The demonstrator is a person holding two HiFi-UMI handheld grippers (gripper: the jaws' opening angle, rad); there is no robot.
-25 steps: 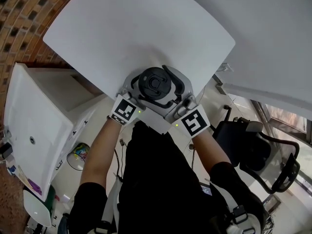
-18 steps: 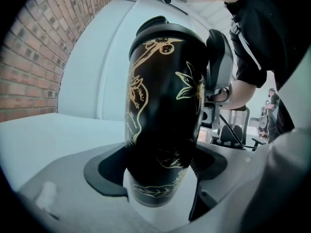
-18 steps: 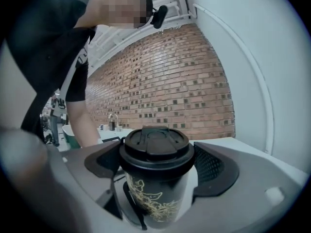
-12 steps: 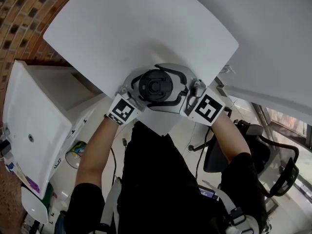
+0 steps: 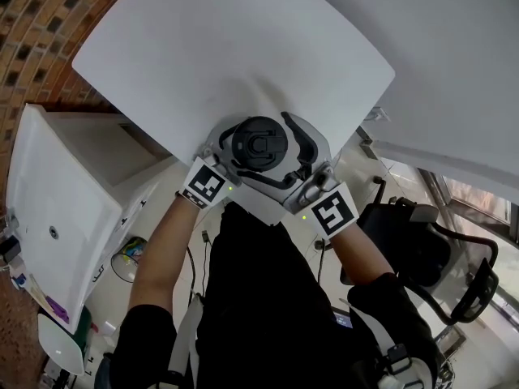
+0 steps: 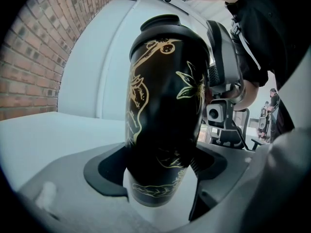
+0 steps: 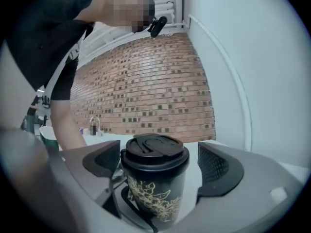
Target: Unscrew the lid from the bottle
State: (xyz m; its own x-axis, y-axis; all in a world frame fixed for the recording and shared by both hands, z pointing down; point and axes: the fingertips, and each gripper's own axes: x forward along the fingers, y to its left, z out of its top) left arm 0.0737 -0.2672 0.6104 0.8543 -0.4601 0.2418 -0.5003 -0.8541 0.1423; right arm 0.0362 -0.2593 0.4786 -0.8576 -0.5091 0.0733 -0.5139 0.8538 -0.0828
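Note:
A black bottle (image 6: pixel 165 96) with gold flower drawings stands at the near edge of the white table (image 5: pixel 203 55). My left gripper (image 5: pixel 250 154) reaches in from the lower left and is shut on the bottle's lower body (image 6: pixel 155 178). The black lid (image 7: pixel 154 152) sits on top of the bottle (image 7: pixel 155 193). My right gripper (image 5: pixel 282 159) comes in from the lower right at lid height (image 7: pixel 158 166). Its jaws have just been opening and now stand wide on either side of the lid, with a gap showing at the right pad (image 7: pixel 218 169).
A white cabinet (image 5: pixel 57 209) stands to the left of the table, beside a brick wall (image 5: pixel 40 14). A second white tabletop (image 5: pixel 454 55) lies at the upper right. A black office chair (image 5: pixel 438 250) stands at the right, behind my right arm.
My right gripper swung round to the right of the lid and has come back to the lower right, with its jaws wider than before. The left gripper and the bottle have kept still.

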